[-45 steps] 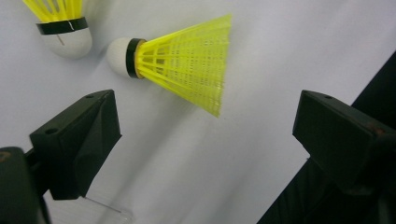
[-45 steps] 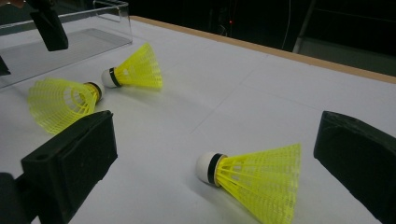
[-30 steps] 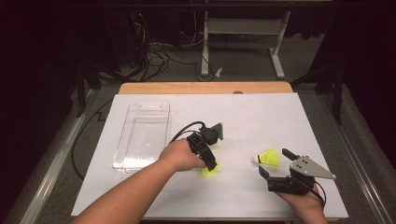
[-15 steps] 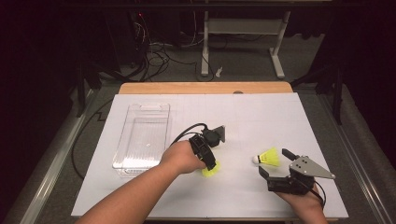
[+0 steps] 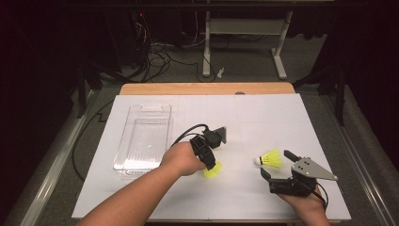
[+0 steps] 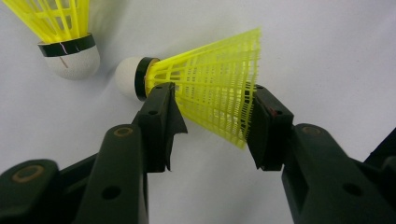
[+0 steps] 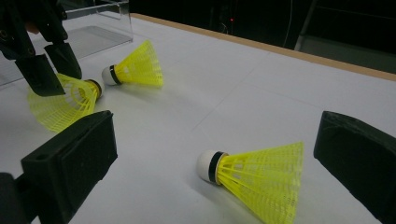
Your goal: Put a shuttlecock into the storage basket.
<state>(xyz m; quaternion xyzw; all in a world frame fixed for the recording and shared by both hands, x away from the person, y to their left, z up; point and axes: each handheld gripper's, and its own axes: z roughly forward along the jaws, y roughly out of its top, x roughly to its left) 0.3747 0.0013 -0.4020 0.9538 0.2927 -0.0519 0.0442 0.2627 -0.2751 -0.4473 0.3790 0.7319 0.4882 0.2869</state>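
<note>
Three yellow shuttlecocks with white corks lie on the white table. My left gripper (image 5: 211,165) (image 6: 214,95) points down at one shuttlecock (image 5: 212,171) (image 6: 210,88). Its jaws have just been closing, and both pads now touch the mesh skirt. A second shuttlecock (image 6: 65,37) (image 7: 135,70) lies just beside it. My right gripper (image 5: 277,165) (image 7: 212,126) rests open near the front right. The third shuttlecock (image 5: 270,158) (image 7: 261,179) lies on its side just ahead of its wide jaws, untouched. The right gripper view also shows the left gripper (image 7: 53,74) over its shuttlecock (image 7: 60,105).
A clear plastic bin (image 5: 123,141) (image 7: 93,18) stands empty on the left of the table, just beyond my left hand. The table's wooden far edge (image 5: 207,88) runs across the back. Cables and a metal stand sit on the dark floor beyond.
</note>
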